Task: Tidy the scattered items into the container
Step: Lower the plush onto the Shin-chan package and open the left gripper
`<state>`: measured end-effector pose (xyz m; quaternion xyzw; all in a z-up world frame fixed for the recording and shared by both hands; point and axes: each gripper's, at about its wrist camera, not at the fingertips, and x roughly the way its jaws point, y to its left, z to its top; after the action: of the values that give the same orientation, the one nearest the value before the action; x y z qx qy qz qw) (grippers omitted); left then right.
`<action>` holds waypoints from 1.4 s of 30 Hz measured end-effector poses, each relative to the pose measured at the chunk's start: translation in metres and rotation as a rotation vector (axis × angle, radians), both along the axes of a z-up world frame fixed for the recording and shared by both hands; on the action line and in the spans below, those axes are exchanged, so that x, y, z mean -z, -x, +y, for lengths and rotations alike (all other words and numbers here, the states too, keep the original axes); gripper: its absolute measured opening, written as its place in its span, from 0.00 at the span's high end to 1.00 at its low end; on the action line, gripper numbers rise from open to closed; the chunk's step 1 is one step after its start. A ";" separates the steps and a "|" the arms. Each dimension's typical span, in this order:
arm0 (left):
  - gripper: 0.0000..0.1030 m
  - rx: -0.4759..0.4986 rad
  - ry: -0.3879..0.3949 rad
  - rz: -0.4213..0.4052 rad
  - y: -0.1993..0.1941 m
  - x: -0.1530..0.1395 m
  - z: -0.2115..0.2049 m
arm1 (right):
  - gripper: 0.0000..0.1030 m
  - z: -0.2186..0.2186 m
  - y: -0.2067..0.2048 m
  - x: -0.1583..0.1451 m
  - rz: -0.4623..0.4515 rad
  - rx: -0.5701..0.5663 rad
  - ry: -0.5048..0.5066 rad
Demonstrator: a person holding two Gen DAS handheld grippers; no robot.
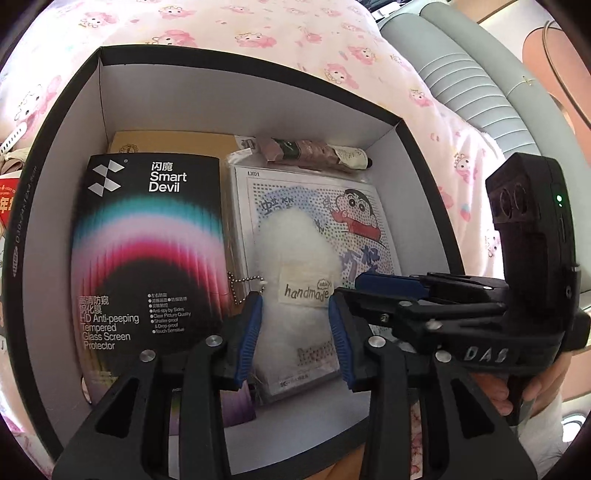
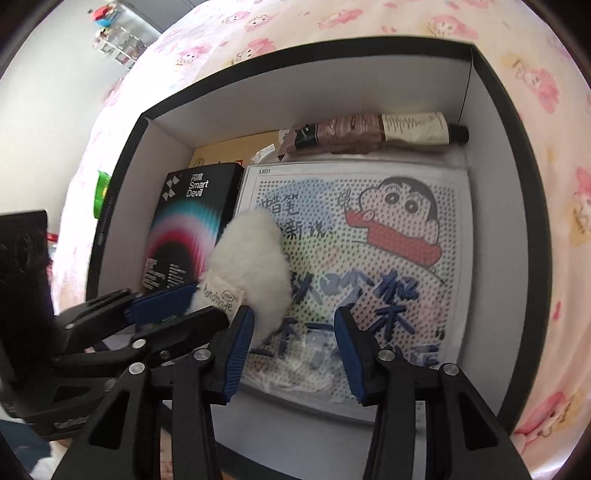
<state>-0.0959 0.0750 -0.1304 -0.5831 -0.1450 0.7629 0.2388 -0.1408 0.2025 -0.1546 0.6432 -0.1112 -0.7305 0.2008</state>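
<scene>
Box: black cardboard box [image 1: 66,122] with plain white inner walls, square-ish, sitting on a bed with a pink cartoon-print sheet [image 1: 258,33]
Fluffy thing: white furry keychain [image 1: 295,251] with a cloth "handmade" tag and a little ball chain, already down inside the box, lying on top of the craft kit
Craft kit: flat square pack [image 2: 388,236] in shiny plastic wrap, dotted grid with a cartoon boy printed on it, flat on the box floor
Screen protector: glossy black flat carton [image 1: 147,251] with a rainbow arc, left of the kit, resting on a tan cardboard piece
Tube: crinkled brownish tube [image 2: 373,133] with a cream label and black cap, along the far wall
Left gripper [image 1: 295,321]: blue ribbed fingers either side of the fluffy thing's tag end, can't tell if they actually pinch it
Right gripper [image 2: 291,354]: fingers apart over the kit, nothing between them
Only in left view: a hand [image 1: 513,387] on the right gripper's handle, grey ribbed headboard
Only in right view: the tube's full label, and the left gripper's fingers poking at the tag from the side
</scene>
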 end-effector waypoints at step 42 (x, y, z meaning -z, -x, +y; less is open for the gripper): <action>0.57 0.081 -0.115 -0.138 0.047 -0.014 0.010 | 0.70 -0.015 0.003 -0.001 0.107 -0.037 -0.184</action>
<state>-0.1433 0.0855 -0.1162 -0.6250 -0.1808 0.7011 0.2919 -0.1440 0.1878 -0.1538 0.6207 -0.0208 -0.7672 0.1599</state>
